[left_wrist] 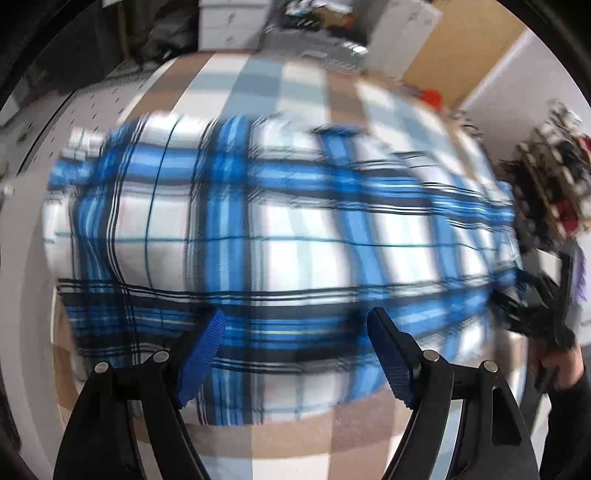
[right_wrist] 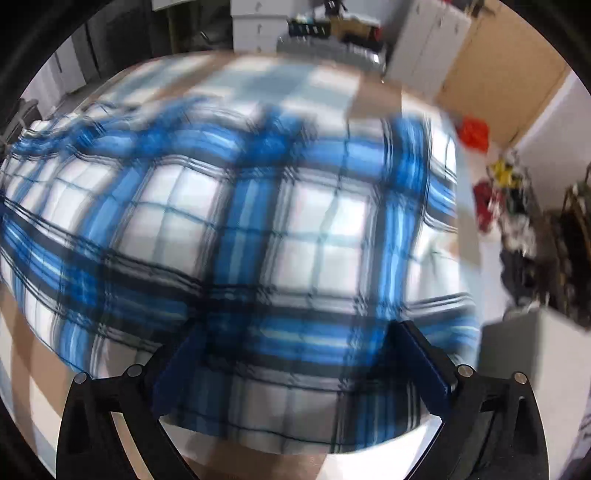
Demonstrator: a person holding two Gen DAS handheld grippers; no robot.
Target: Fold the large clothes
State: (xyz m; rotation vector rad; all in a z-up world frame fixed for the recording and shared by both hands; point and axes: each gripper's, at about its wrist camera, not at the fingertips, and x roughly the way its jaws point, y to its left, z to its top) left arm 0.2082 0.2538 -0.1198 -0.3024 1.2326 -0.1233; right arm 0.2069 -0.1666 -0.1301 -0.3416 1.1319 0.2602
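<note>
A large blue, white and black plaid garment (left_wrist: 280, 229) lies spread flat over a checked beige, white and pale-blue tablecloth (left_wrist: 258, 77); it also fills the right wrist view (right_wrist: 258, 229). My left gripper (left_wrist: 295, 325) is open with blue-padded fingers wide apart over the garment's near edge, holding nothing. My right gripper (right_wrist: 299, 339) is open too, hovering over the garment's near edge. In the left wrist view the right gripper (left_wrist: 532, 306) shows at the garment's right end. Both views are motion-blurred.
The tablecloth's near edge (left_wrist: 280, 439) shows below the garment. Behind the table stand white drawers (left_wrist: 231, 22), white cabinets (right_wrist: 424, 48) and a brown board (right_wrist: 506, 70). Cluttered red and dark items (right_wrist: 517, 206) sit to the right. An orange object (right_wrist: 472, 133) lies past the table corner.
</note>
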